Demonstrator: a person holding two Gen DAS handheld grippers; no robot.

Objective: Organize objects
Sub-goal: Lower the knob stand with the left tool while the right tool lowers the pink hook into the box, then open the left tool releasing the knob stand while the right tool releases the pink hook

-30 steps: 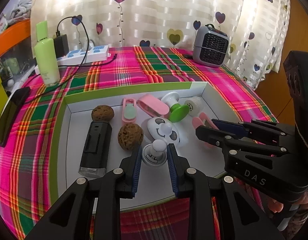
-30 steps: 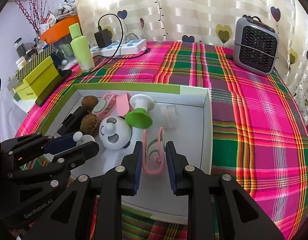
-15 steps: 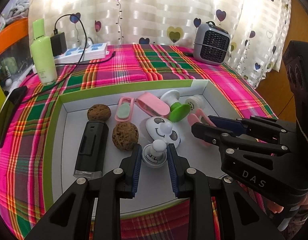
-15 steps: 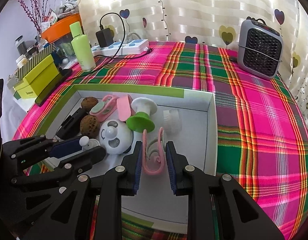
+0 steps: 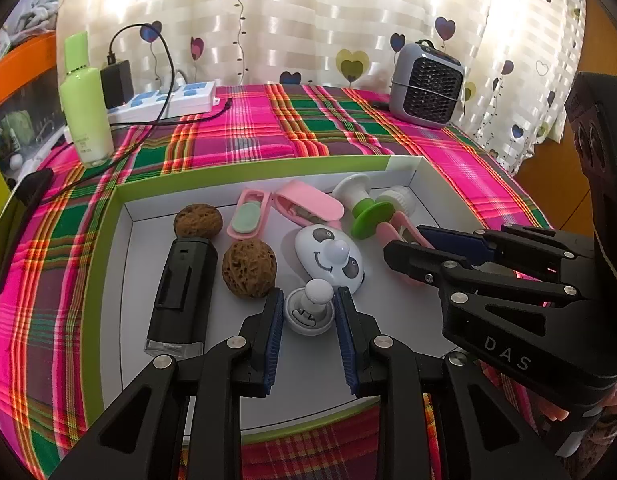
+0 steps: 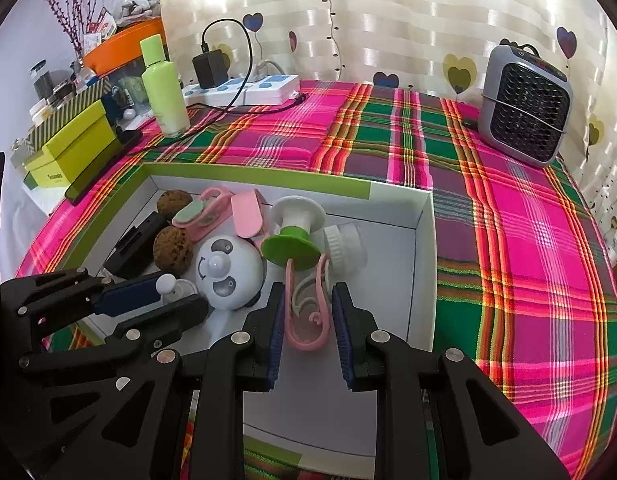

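Left wrist view: your left gripper (image 5: 309, 316) is clamped on a small white knob toy (image 5: 309, 309) over the floor of the white tray (image 5: 120, 272). Just beyond lie a panda-face toy (image 5: 328, 258), two brown walnuts (image 5: 249, 268), a black device (image 5: 181, 292) and pink clips (image 5: 308, 202).

Right wrist view: your right gripper (image 6: 308, 316) is clamped on a pink curled clip (image 6: 308, 312) inside the same tray (image 6: 422, 264). A green-and-white suction piece (image 6: 292, 236) lies just ahead. The tray rests on a plaid cloth (image 6: 508, 240).
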